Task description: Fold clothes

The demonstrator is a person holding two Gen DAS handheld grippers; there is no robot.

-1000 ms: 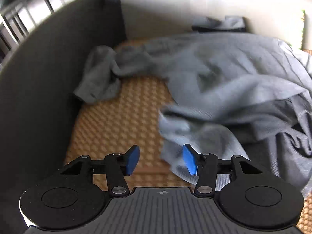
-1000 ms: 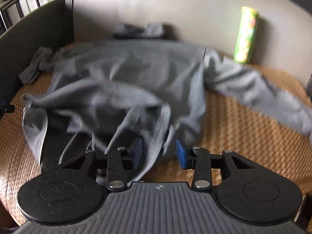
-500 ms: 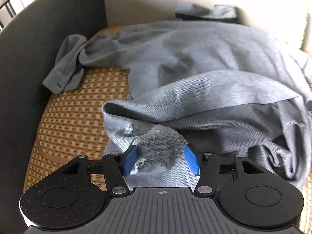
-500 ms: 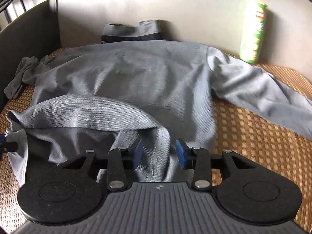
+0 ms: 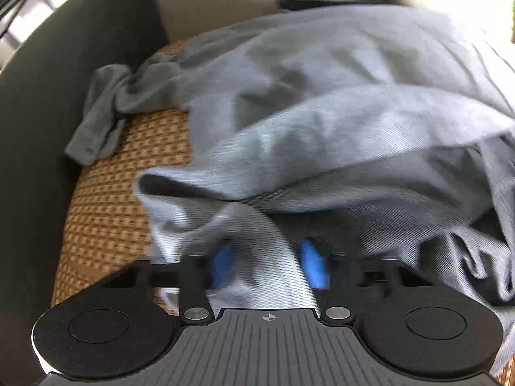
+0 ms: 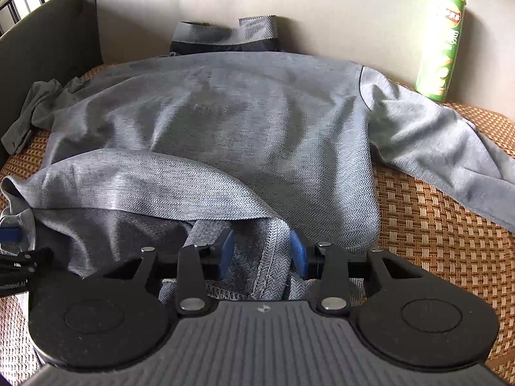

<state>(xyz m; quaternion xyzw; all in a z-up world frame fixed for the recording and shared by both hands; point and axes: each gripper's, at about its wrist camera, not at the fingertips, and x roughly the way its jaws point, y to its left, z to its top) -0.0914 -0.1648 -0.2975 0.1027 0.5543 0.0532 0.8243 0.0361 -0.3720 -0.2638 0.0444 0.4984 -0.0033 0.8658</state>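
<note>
Grey herringbone sweatshirt lies spread on a woven rattan mat, body flat, collar end toward the back wall. One sleeve trails to the right over the mat, the other is bunched at the left against the dark side panel. Bottom hem is lifted and rolled over onto the body, forming a loose tube along the near edge.

Right gripper: stitched hem strip runs straight through the gap between the blue pads, both pads touching fabric, jaws part-spread and pinching the hem.

Left gripper: hem corner sits between its blue pads, jaws closing on it; view is motion-blurred, so I cannot tell whether the pads press the fabric yet.

Folded grey garment sits at the back wall behind the sweatshirt. Green snack canister stands upright at the back right, just beside the right sleeve.
</note>
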